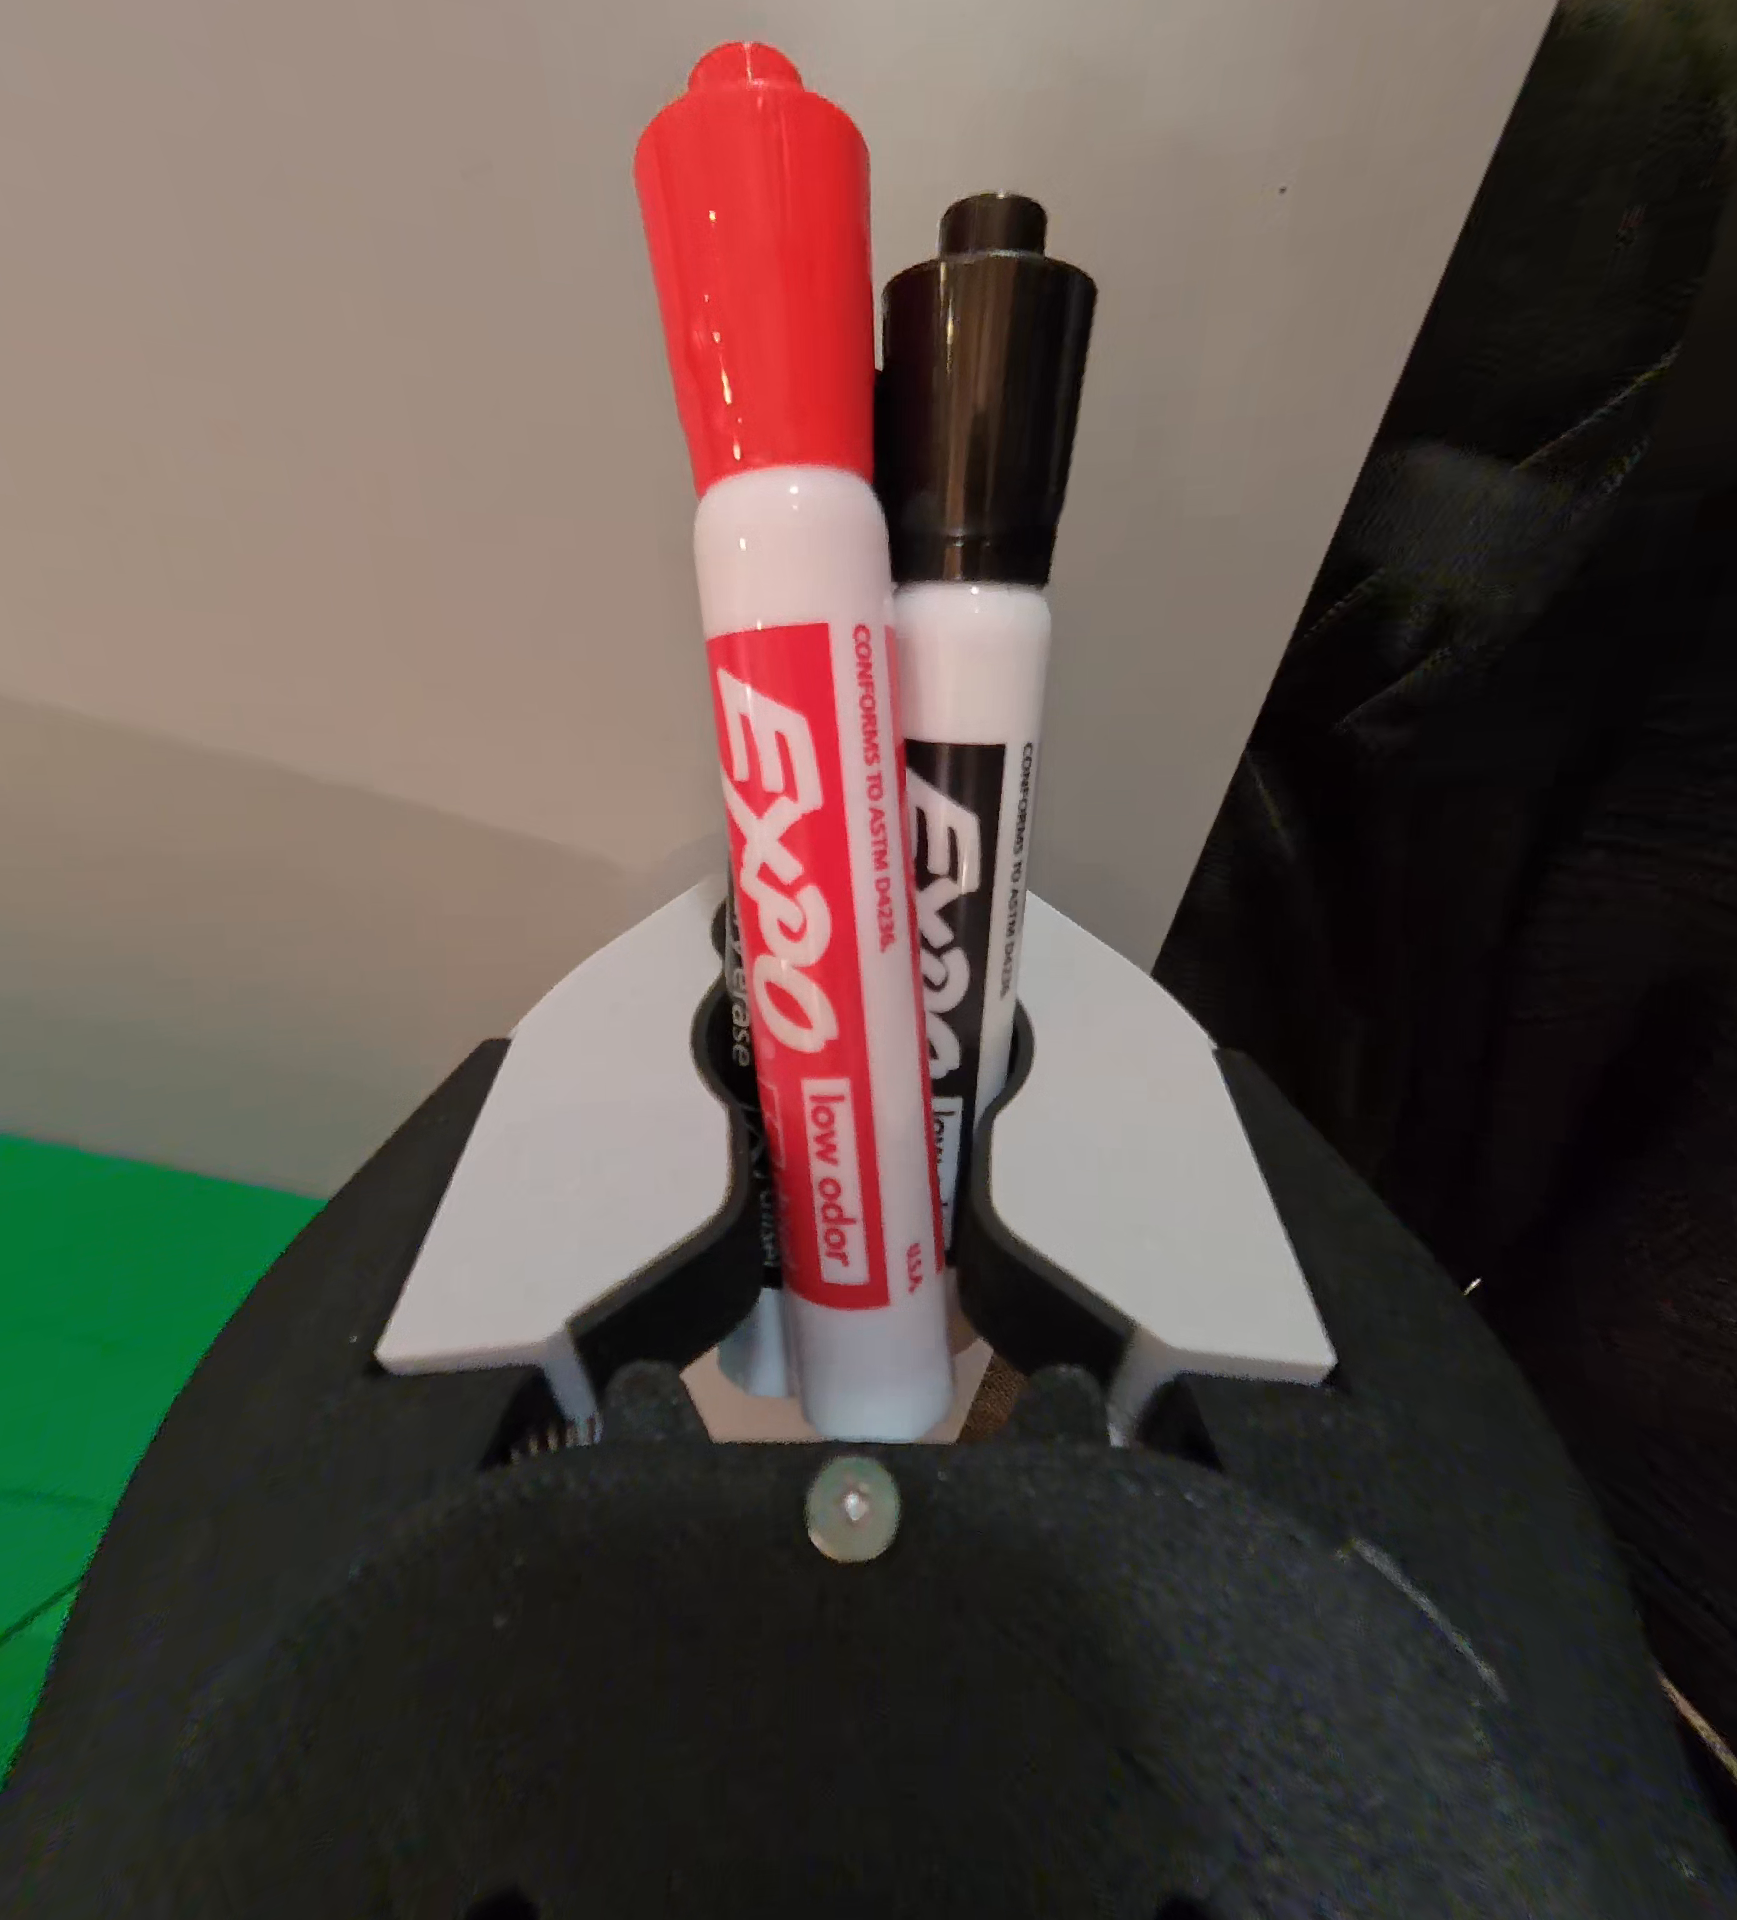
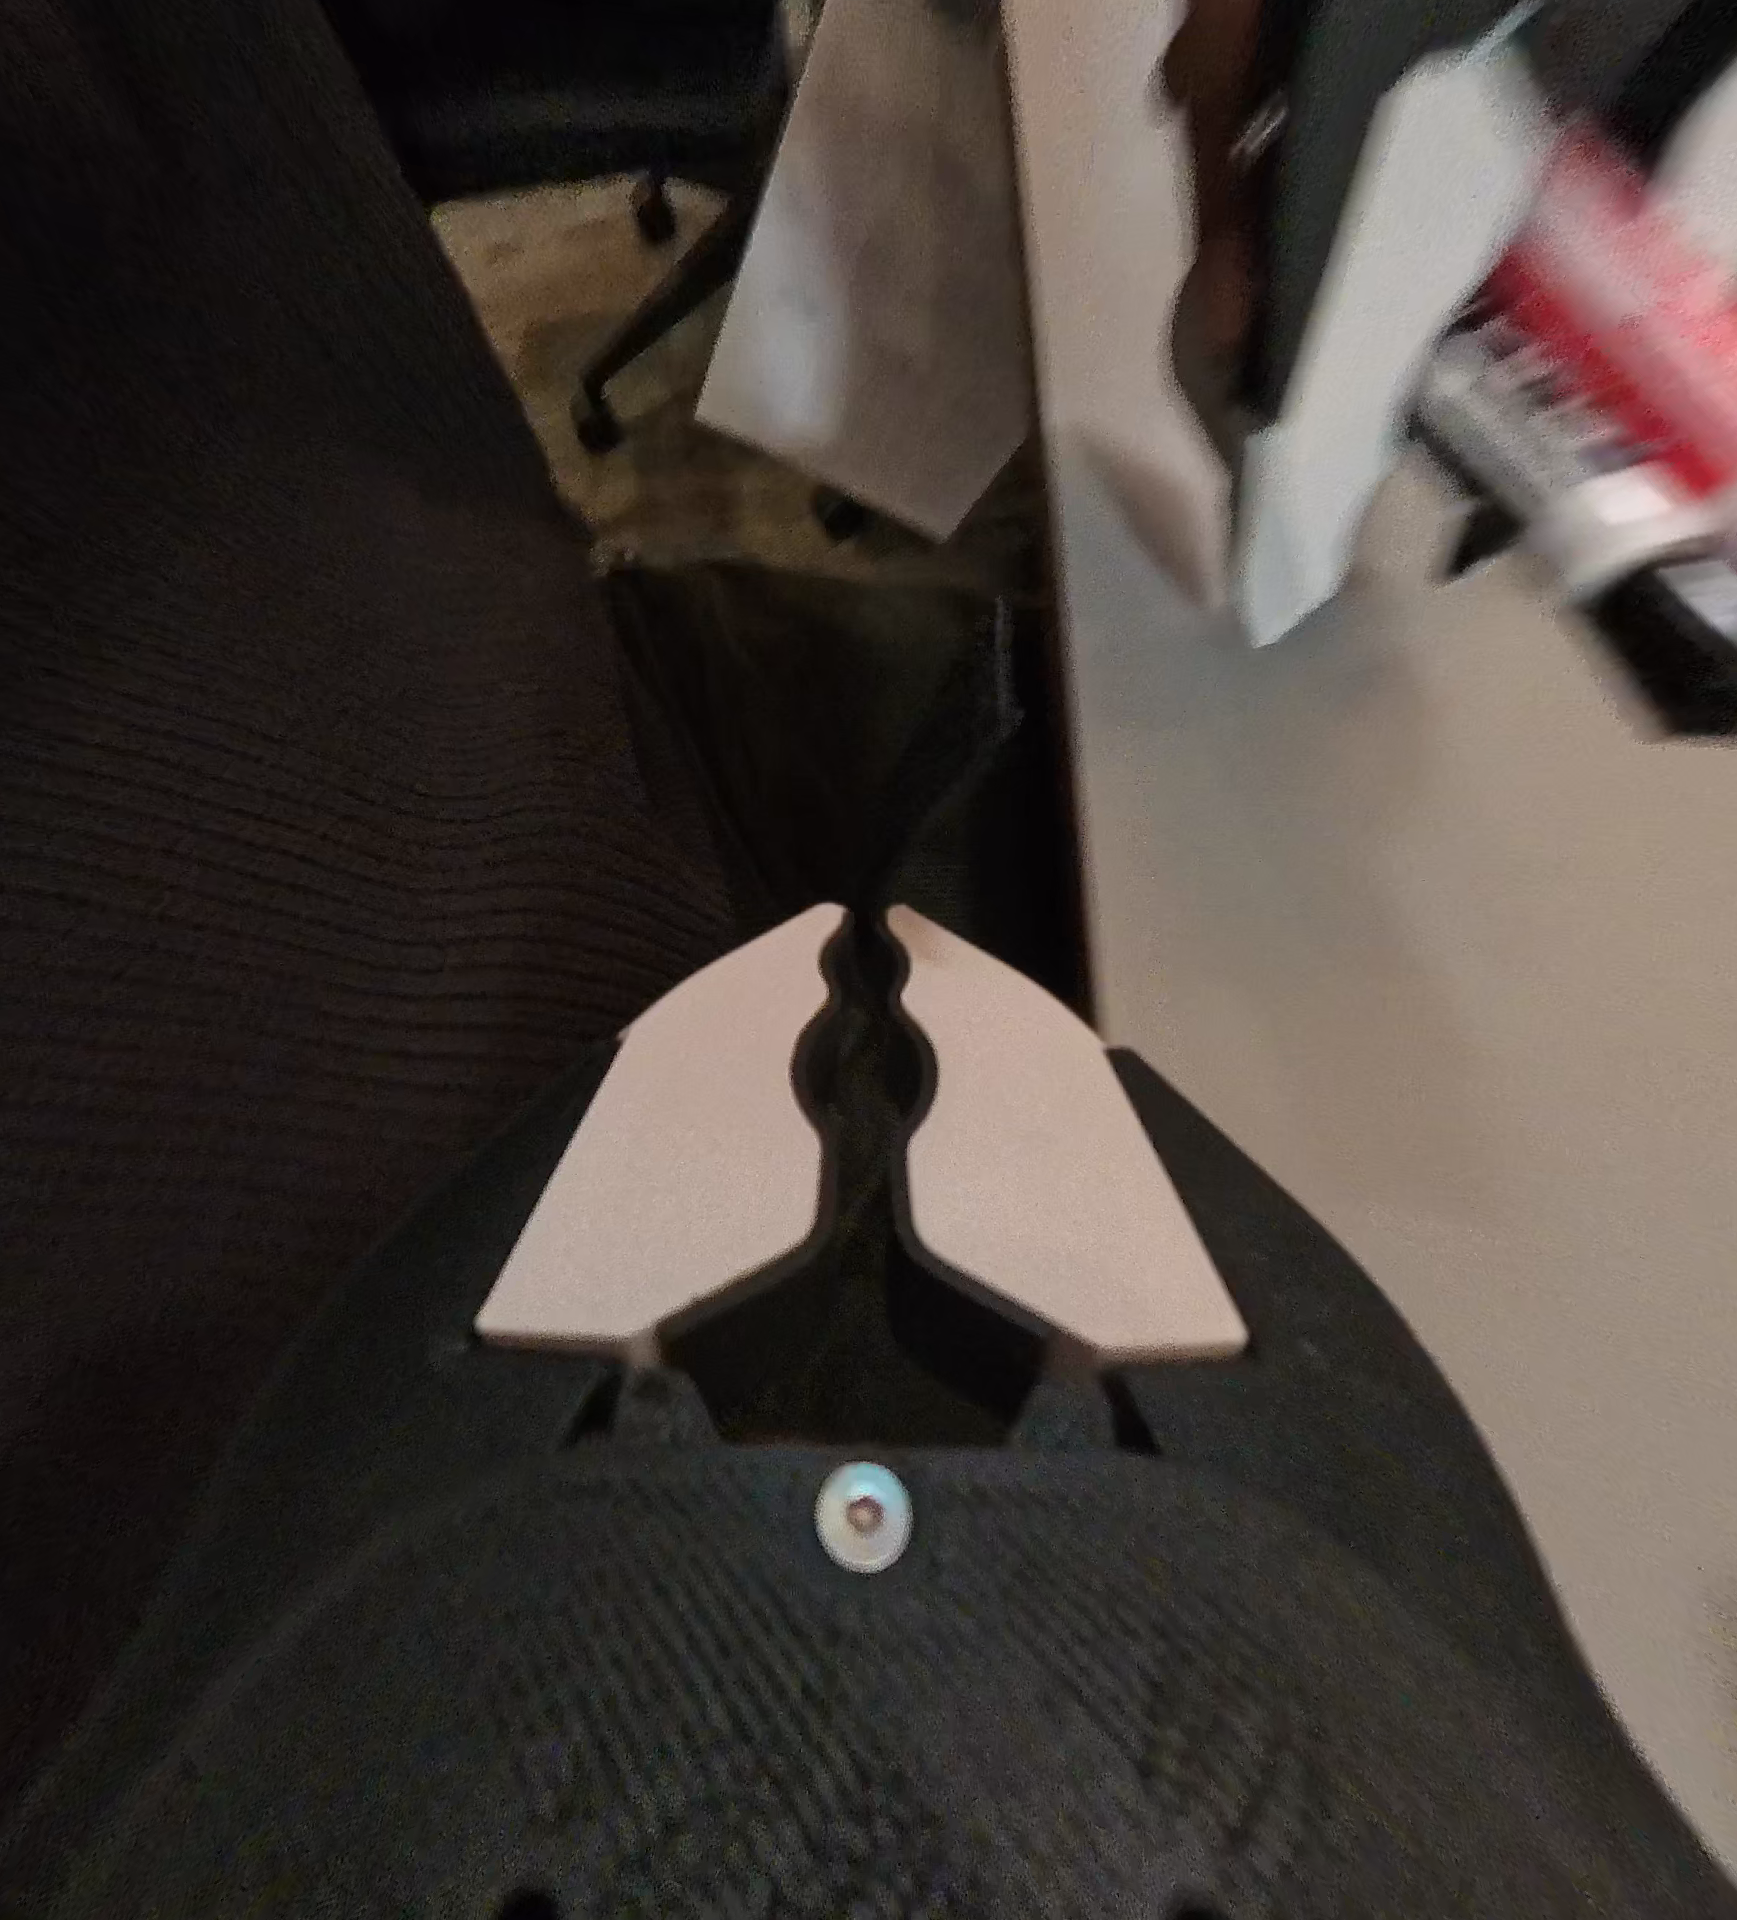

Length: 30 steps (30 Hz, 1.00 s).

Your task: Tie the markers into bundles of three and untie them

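Left wrist view: left tongs [image 1: 859, 1122] clamped on a bundle of markers, white fingers [image 1: 573, 1195] pressed in from both sides. Red-capped marker [image 1: 802, 831] in front, black-capped marker [image 1: 978, 665] just behind and to its right, touching it; part of a third dark barrel [image 1: 739, 1049] glimpsed at the left of the bundle, too hidden to describe further. Long axes running straight forward along the fingers, caps pointing away from the camera, butt ends tucked back by the screw [image 1: 851, 1509]. Beyond, a pale wall [image 1: 272, 416]; low at the left, a green surface [image 1: 33, 1351]; along the right edge, dark cloth [image 1: 1570, 935]. Right wrist view: right tongs [image 2: 866, 925] holding nothing, tips nearly meeting with only a thin wavy gap between the fingers [image 2: 677, 1174], so closed on air. Dark ribbed fabric [image 2: 220, 831] across the left, a pale panel [image 2: 1363, 1039] on the right, a chair base with castors [image 2: 635, 312] on the floor beyond. Upper right corner, heavily blurred: the left tongs [image 2: 1363, 395] with the markers [image 2: 1653, 395], red label outermost, lying up and to the right of the right tongs and well apart from them, long axis slanting from upper left down to lower right across the picture. Markers entirely within the left grip; right tongs in contact with nothing visible.
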Available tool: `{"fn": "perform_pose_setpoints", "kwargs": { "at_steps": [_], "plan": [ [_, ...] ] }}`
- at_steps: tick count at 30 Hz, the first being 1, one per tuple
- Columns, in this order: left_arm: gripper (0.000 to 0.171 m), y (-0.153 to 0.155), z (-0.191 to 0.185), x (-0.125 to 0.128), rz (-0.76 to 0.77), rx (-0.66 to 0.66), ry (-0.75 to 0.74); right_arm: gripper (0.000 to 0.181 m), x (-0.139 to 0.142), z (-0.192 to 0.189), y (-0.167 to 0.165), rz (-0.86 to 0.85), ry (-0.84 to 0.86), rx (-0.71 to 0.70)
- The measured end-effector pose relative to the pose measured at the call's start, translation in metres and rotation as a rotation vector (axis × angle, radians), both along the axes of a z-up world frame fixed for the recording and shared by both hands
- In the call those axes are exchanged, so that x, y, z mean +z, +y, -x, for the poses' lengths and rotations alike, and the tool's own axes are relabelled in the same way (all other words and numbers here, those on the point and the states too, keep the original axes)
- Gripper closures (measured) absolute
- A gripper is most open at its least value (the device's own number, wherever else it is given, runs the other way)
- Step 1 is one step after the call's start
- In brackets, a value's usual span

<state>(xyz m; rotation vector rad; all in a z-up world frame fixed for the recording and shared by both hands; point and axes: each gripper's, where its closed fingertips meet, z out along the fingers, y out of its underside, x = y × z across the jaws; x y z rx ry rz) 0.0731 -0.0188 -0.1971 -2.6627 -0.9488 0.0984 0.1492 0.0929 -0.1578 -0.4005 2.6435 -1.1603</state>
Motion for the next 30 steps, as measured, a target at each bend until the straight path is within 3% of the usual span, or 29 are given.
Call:
{"fn": "perform_pose_setpoints", "kwargs": {
  "at_steps": [2,5,7,11,12,14,19,22,24,27,30],
  "plan": [
    [0.126,-0.002,0.002,0.002,-0.006,0.012,0.005,0.179,0.024,0.032,0.015,0.023,0.115,-0.034],
    [0.126,-0.004,0.004,0.003,-0.008,0.022,0.011,0.178,0.033,0.094,0.039,-0.101,0.418,-0.027],
    [0.126,-0.005,0.005,0.001,-0.003,0.022,0.009,0.178,0.024,0.119,0.046,-0.214,0.517,0.058],
    [0.126,-0.003,0.006,-0.001,0.009,0.015,0.005,0.178,-0.010,0.130,0.045,-0.398,0.558,0.286],
    [0.126,-0.003,0.005,-0.002,0.010,0.014,0.003,0.174,-0.019,0.134,0.045,-0.433,0.587,0.314],
    [0.126,-0.002,0.005,-0.003,0.005,0.013,0.000,0.149,-0.031,0.144,0.042,-0.473,0.622,0.305],
    [0.126,-0.003,-0.003,-0.006,-0.006,0.000,-0.024,0.123,-0.022,0.143,0.035,-0.347,0.428,0.104],
    [0.126,0.000,-0.005,-0.005,-0.024,-0.007,-0.027,0.110,-0.006,0.161,0.031,-0.234,0.288,-0.237],
    [0.126,0.001,-0.006,-0.004,-0.028,-0.011,-0.030,0.096,-0.007,0.160,0.033,-0.186,0.081,-0.453],
    [0.125,0.001,-0.007,-0.005,-0.035,-0.017,-0.040,0.080,-0.017,0.150,0.029,-0.103,-0.116,-0.564],
    [0.125,0.002,-0.006,-0.006,-0.032,-0.021,-0.050,0.065,-0.033,0.157,0.026,-0.115,-0.054,-0.602]
  ]
}}
